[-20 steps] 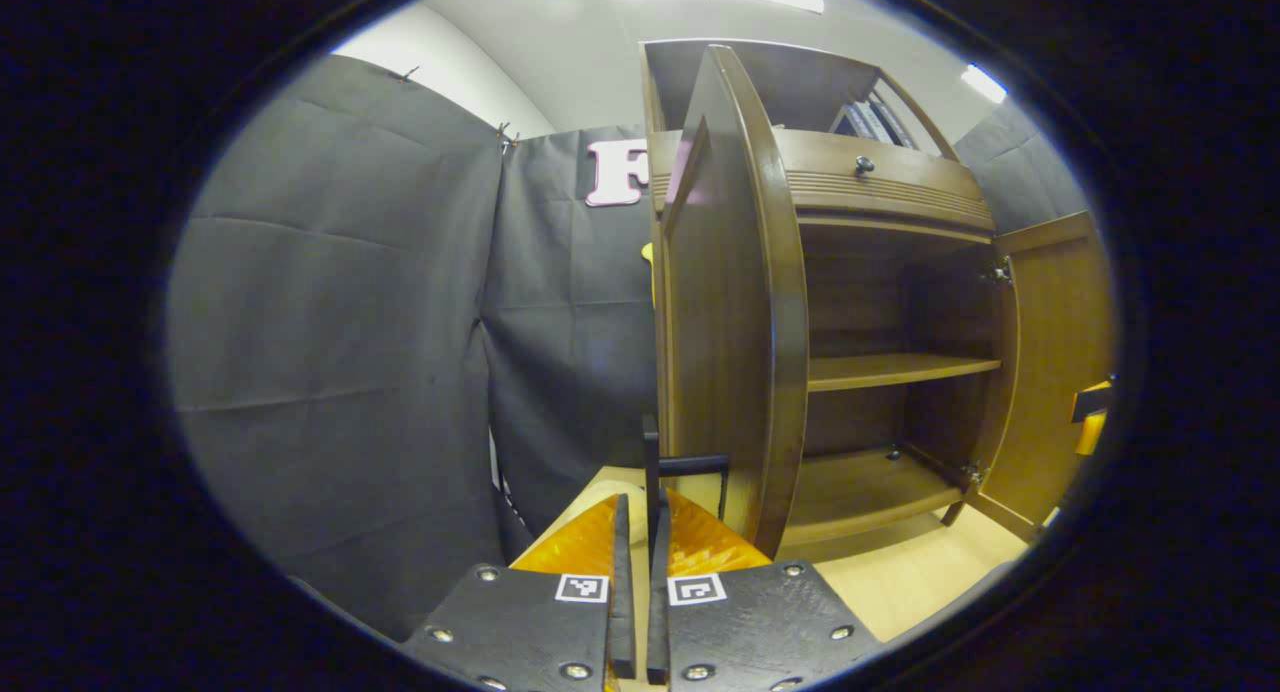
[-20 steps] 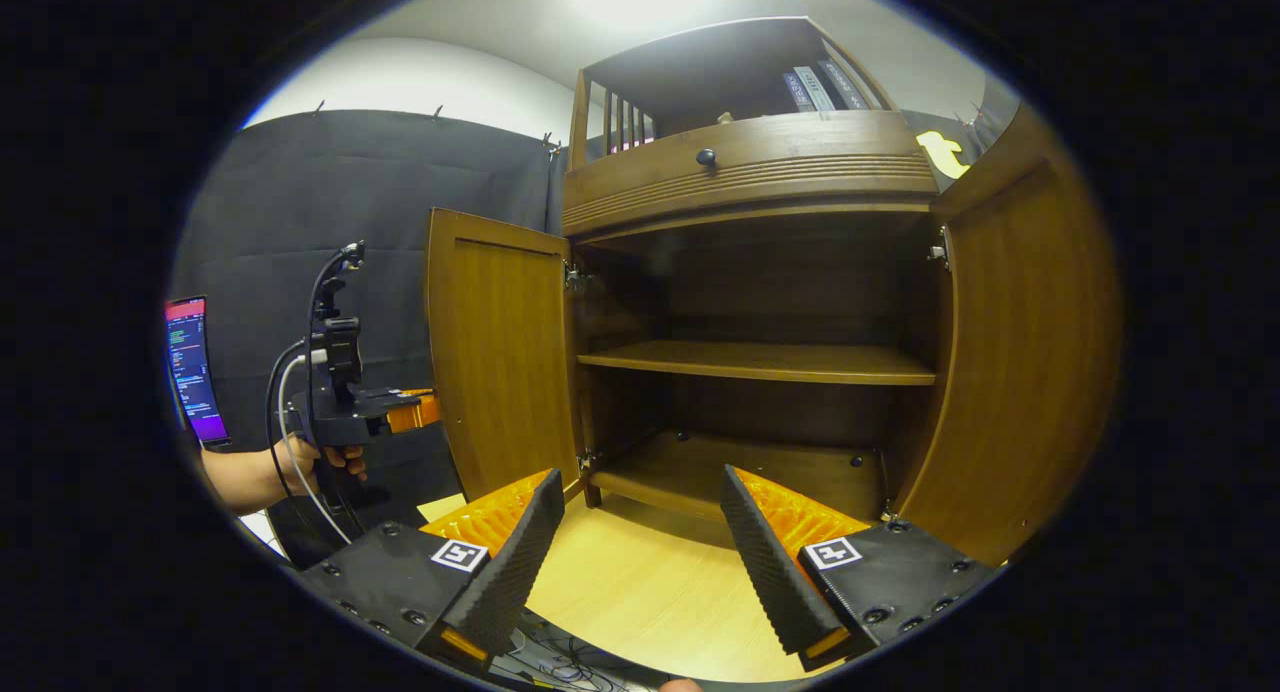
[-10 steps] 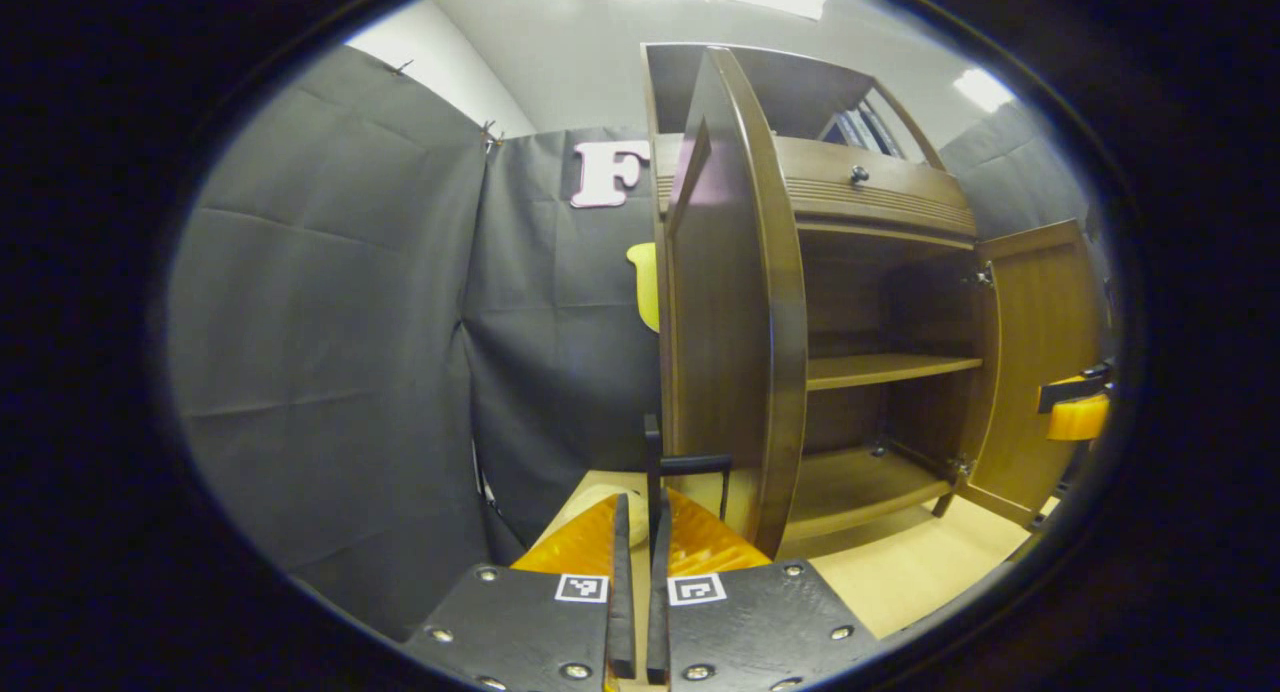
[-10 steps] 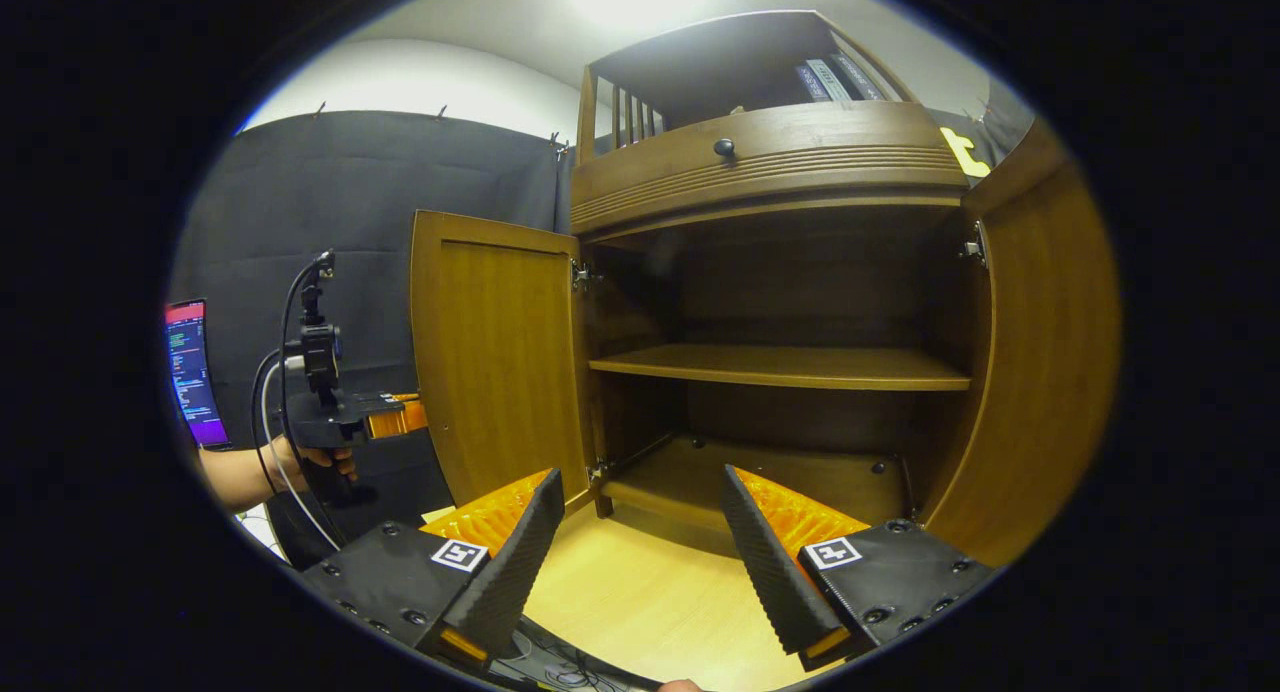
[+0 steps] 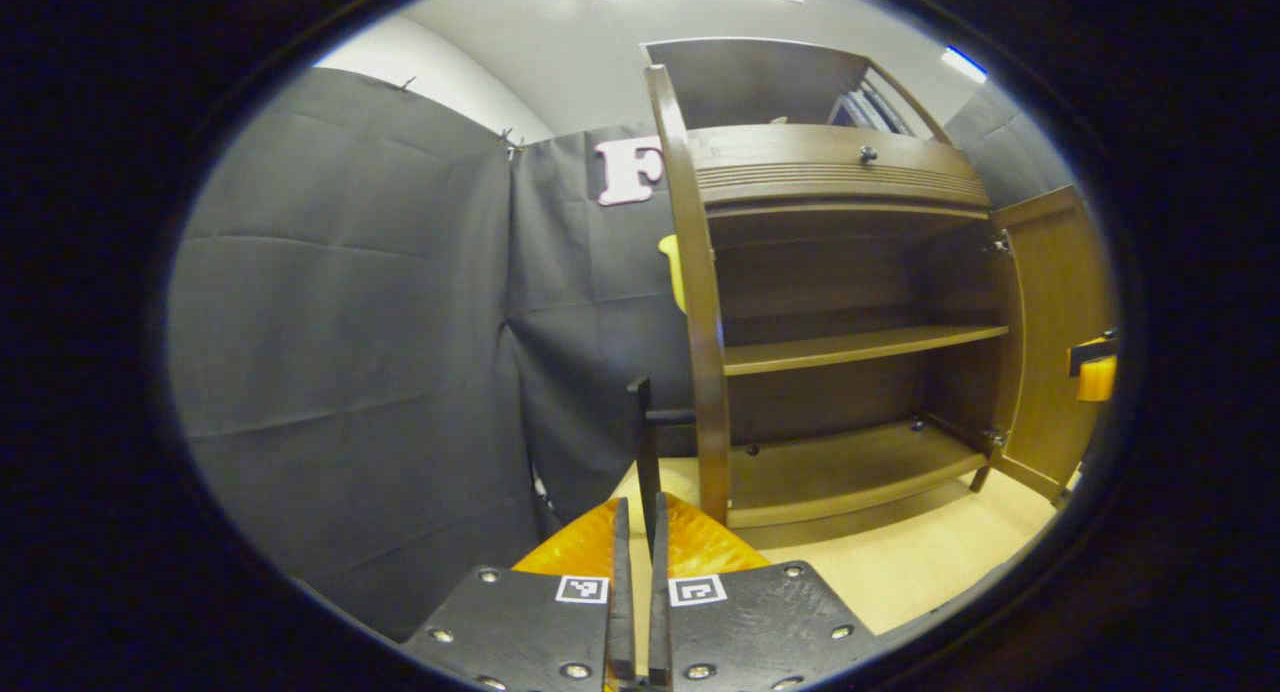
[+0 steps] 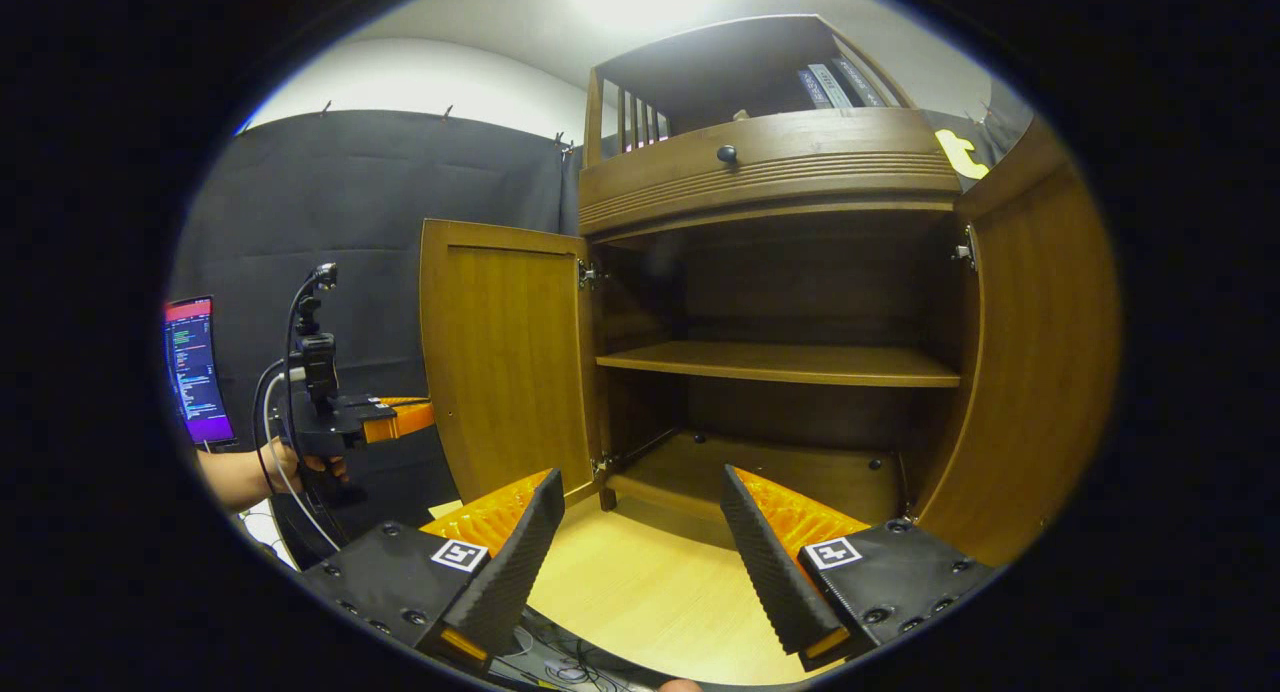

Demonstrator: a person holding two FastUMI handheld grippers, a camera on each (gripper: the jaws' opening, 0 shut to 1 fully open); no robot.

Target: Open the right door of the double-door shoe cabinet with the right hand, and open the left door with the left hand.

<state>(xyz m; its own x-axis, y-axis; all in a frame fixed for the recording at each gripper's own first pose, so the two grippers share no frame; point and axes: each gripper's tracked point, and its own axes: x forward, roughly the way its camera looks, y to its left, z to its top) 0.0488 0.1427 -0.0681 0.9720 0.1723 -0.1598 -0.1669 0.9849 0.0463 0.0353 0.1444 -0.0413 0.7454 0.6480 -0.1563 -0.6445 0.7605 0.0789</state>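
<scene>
The brown shoe cabinet (image 6: 760,167) stands with both doors swung out. In the right gripper view the left door (image 6: 505,362) and the right door (image 6: 1035,352) flank bare shelves (image 6: 780,364). My right gripper (image 6: 635,562) hangs open in front of the cabinet, holding nothing. In the left gripper view the left door (image 5: 700,322) shows edge-on, and my left gripper (image 5: 637,582) is shut on its thin dark handle (image 5: 645,442). The left gripper (image 6: 395,420), held by a hand (image 6: 265,467), also shows behind that door in the right gripper view.
The cabinet stands on a pale wooden table top (image 6: 650,592). A drawer with a dark knob (image 6: 727,154) sits above the doors, with books (image 6: 830,82) on top. A lit monitor (image 6: 195,372) stands at the far left. Cables (image 6: 560,662) lie at the table's near edge.
The left door has swung further out with my left gripper on its handle; its face no longer shows in the left gripper view, only its edge. The right gripper stays open, barely moved.
</scene>
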